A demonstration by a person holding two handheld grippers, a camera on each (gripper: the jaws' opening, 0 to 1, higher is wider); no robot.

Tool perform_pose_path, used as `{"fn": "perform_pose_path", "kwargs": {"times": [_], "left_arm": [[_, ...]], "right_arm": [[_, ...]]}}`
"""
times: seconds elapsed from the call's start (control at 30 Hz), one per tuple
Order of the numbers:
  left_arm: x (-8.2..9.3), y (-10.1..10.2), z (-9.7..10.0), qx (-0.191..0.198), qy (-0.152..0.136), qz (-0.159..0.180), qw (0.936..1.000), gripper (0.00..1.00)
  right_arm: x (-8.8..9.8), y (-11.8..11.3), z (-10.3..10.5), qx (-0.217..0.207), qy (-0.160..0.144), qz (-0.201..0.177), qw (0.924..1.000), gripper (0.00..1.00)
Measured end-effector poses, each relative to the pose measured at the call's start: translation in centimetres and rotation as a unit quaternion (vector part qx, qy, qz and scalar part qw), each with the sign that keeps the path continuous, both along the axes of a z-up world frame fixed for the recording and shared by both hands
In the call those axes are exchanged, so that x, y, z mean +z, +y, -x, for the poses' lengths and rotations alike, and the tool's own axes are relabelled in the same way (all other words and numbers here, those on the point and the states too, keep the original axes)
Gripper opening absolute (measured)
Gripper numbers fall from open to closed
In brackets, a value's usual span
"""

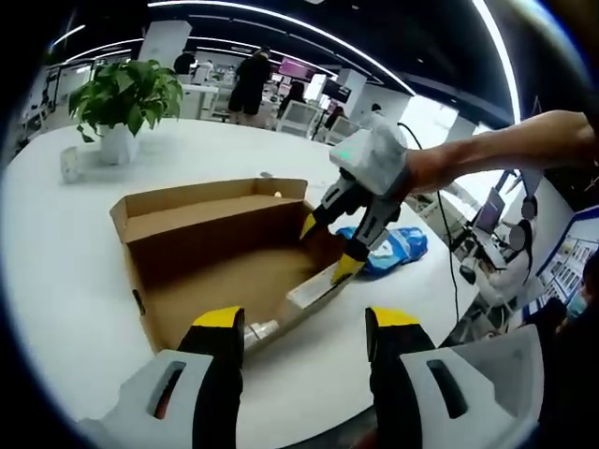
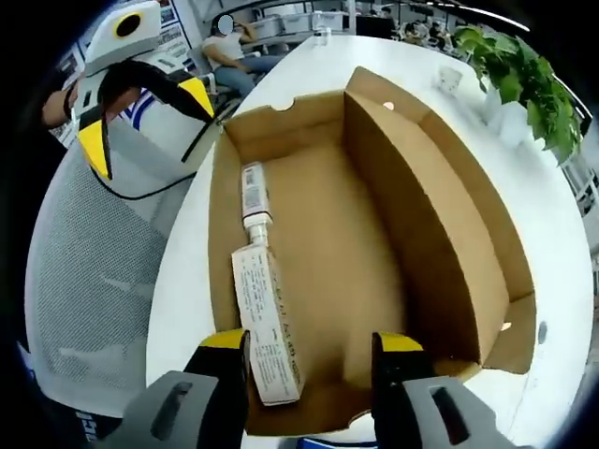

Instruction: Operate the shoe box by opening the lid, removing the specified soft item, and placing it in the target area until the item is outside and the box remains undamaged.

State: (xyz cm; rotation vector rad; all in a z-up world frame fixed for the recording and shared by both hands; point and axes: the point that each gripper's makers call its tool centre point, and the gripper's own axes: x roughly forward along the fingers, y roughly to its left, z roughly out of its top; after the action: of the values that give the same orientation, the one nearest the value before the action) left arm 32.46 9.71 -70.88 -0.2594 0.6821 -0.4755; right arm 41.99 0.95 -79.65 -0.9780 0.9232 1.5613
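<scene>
The brown cardboard shoe box lies on the white table with its lid folded back. Inside, along one wall, lie a long white printed carton and a smaller white piece end to end. A blue and white soft bag rests on the table outside the box, just behind my right gripper. That gripper hovers open over the box's far corner. My left gripper is open at the near end of the box. It appears as the left gripper, open, beyond the box's far end.
A potted plant and a small white cup stand on the round white table. A grey mesh chair is beside the table edge. People sit and stand at desks in the background.
</scene>
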Motion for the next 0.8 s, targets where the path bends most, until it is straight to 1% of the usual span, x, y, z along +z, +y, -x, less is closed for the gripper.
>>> {"fn": "perform_pose_path", "kwargs": {"times": [0.23, 0.33, 0.37, 0.4, 0.43, 0.5, 0.63, 0.7, 0.73, 0.8], "left_arm": [[-0.5, 0.0, 0.2, 0.002, 0.005, 0.002, 1.0, 0.53], [-0.7, 0.1, 0.3, 0.002, 0.007, 0.003, 1.0, 0.53], [-0.8, 0.0, 0.3, 0.002, 0.008, 0.003, 1.0, 0.53], [-0.8, 0.0, 0.3, 0.002, 0.008, 0.003, 1.0, 0.53], [-0.8, 0.0, 0.3, 0.001, 0.008, 0.003, 1.0, 0.53], [-0.8, -0.1, 0.3, 0.001, 0.008, 0.003, 1.0, 0.53], [-0.7, -0.2, 0.2, -0.001, 0.008, 0.003, 1.0, 0.53], [-0.7, -0.2, 0.2, -0.002, 0.008, 0.003, 1.0, 0.53], [-0.7, -0.2, 0.2, -0.002, 0.008, 0.004, 1.0, 0.53], [-0.7, -0.1, 0.1, -0.001, 0.009, 0.005, 0.9999, 0.53]], "right_arm": [[0.0, -0.4, -0.9, -0.009, -0.006, 0.002, 0.9999, 0.52], [0.1, -0.4, -0.8, 0.0, -0.008, 0.005, 1.0, 0.51], [0.1, -0.2, -0.6, 0.003, -0.003, 0.002, 1.0, 0.51], [0.2, 0.3, 0.1, 0.007, 0.016, -0.008, 0.9998, 0.52], [0.3, 0.5, 0.5, 0.013, 0.018, -0.01, 0.9997, 0.52], [0.0, 0.6, 0.5, 0.032, 0.007, -0.004, 0.9995, 0.49], [-0.7, 1.0, 0.6, 0.049, -0.009, 0.011, 0.9987, 0.47], [-1.2, 1.2, 0.3, 0.051, -0.019, 0.016, 0.9984, 0.48], [-1.3, 1.3, 0.3, 0.051, -0.02, 0.016, 0.9984, 0.49], [-1.3, 1.5, 0.6, 0.048, -0.018, 0.015, 0.9986, 0.44]]}}
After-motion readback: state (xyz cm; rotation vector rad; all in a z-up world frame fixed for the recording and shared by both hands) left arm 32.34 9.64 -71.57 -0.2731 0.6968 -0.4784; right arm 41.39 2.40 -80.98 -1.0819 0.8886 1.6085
